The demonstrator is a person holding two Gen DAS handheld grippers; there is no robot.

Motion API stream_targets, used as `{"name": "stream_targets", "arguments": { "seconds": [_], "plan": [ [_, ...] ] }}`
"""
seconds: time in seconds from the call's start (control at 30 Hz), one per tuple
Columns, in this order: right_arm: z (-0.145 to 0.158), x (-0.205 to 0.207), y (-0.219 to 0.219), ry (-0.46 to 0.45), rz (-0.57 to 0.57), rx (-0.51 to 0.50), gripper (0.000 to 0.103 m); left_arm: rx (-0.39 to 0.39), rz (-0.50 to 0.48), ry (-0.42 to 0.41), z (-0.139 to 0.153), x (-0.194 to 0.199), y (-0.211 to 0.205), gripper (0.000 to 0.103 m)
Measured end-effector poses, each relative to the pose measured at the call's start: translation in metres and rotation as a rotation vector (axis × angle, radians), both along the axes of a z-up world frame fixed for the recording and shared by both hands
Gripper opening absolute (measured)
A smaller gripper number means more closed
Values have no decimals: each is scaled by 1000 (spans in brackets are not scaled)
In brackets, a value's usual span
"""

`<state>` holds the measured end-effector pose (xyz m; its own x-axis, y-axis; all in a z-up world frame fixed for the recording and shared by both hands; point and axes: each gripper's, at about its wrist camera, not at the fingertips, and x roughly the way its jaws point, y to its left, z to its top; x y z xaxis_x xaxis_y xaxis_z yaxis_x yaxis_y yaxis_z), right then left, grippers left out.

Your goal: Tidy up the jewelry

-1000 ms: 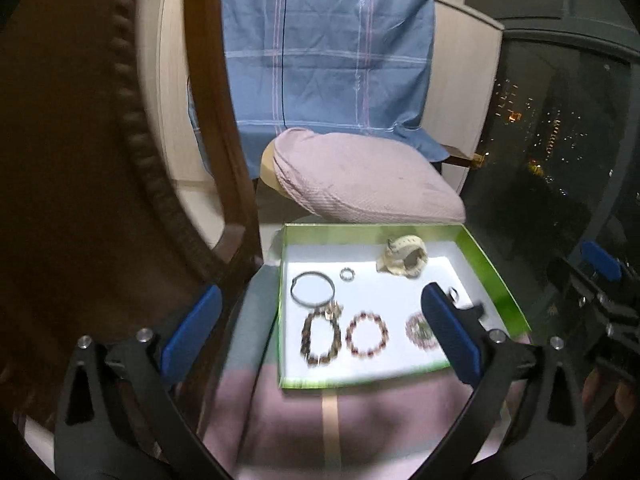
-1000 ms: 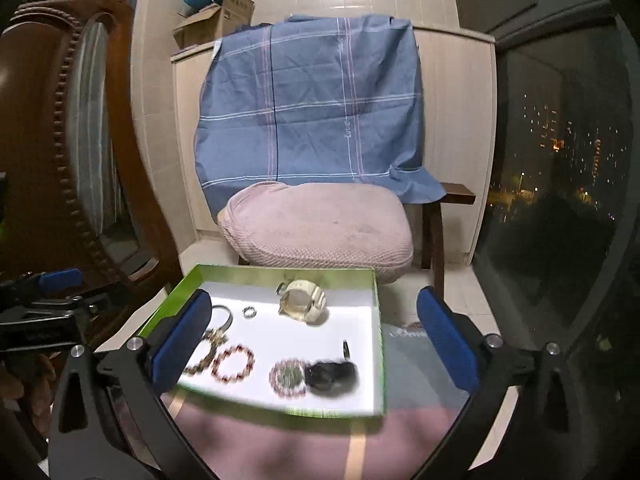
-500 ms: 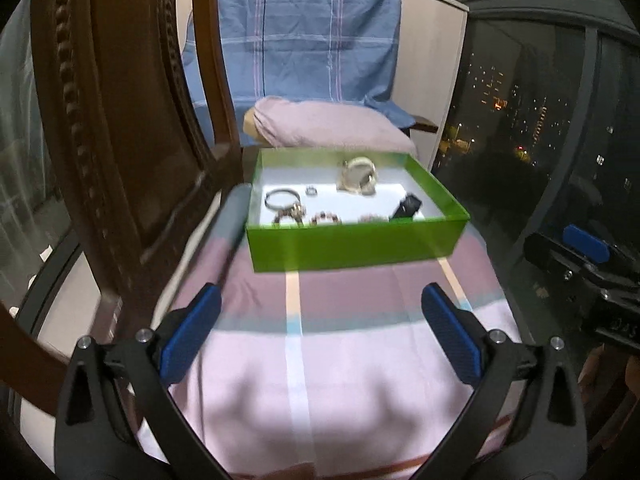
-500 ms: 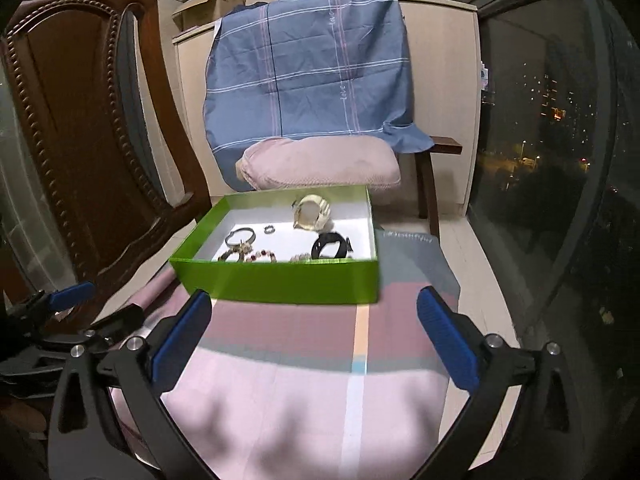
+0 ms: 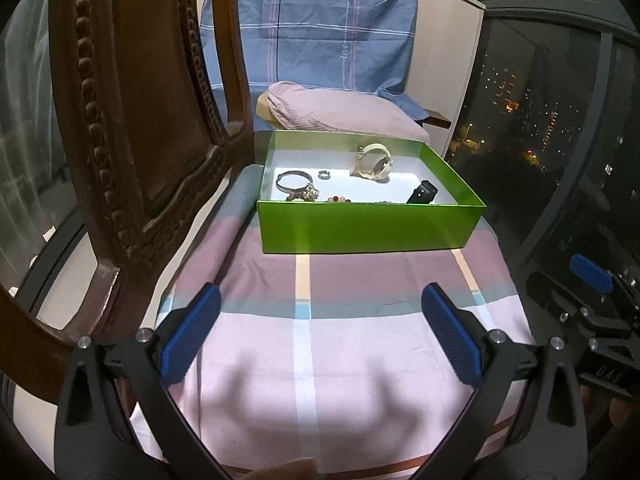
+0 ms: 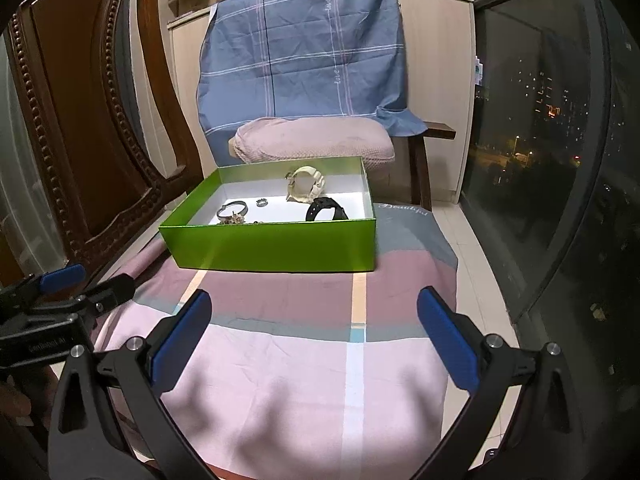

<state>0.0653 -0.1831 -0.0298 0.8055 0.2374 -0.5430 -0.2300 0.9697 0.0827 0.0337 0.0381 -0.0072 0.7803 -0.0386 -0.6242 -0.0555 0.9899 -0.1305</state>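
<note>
Both tongs are held wide apart and empty, well back from the green box [image 5: 368, 226], above the near part of the striped cloth [image 5: 320, 340]: the left tongs [image 5: 320, 332] and the right tongs [image 6: 316, 332] grip nothing. The jewelry is all seen inside the box, which stands on the far part of the cloth, beside the carved wooden chair back [image 6: 84, 128] on the left. Its long axis runs left to right, with a long wall facing the tongs. Inside, a cream watch [image 6: 306, 186] stands on its strap at the far side, its band opening facing roughly toward the near wall; a black watch [image 6: 326, 210] lies at the near right, a silver bangle [image 5: 294, 180] at the left with a small ring [image 5: 323, 175] just beside it, and beaded bracelets [image 5: 338, 199] are mostly hidden behind the near wall. The task is judged to be near its end, or complete. Trouble could still be caused if the light box were nudged by a finger on a fresh approach, since it would likely slide on the cloth; the upright cream watch could be tipped onto the ring, and the beaded pieces, hidden by the wall, could be snagged on a blind reach.
</note>
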Motion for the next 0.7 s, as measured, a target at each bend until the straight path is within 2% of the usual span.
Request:
{"name": "stream_targets", "arguments": {
  "seconds": [0.7],
  "plan": [
    [-1, 6, 4, 6, 0, -4, 100, 21, -43, -18, 2, -1, -14, 99]
  ]
}}
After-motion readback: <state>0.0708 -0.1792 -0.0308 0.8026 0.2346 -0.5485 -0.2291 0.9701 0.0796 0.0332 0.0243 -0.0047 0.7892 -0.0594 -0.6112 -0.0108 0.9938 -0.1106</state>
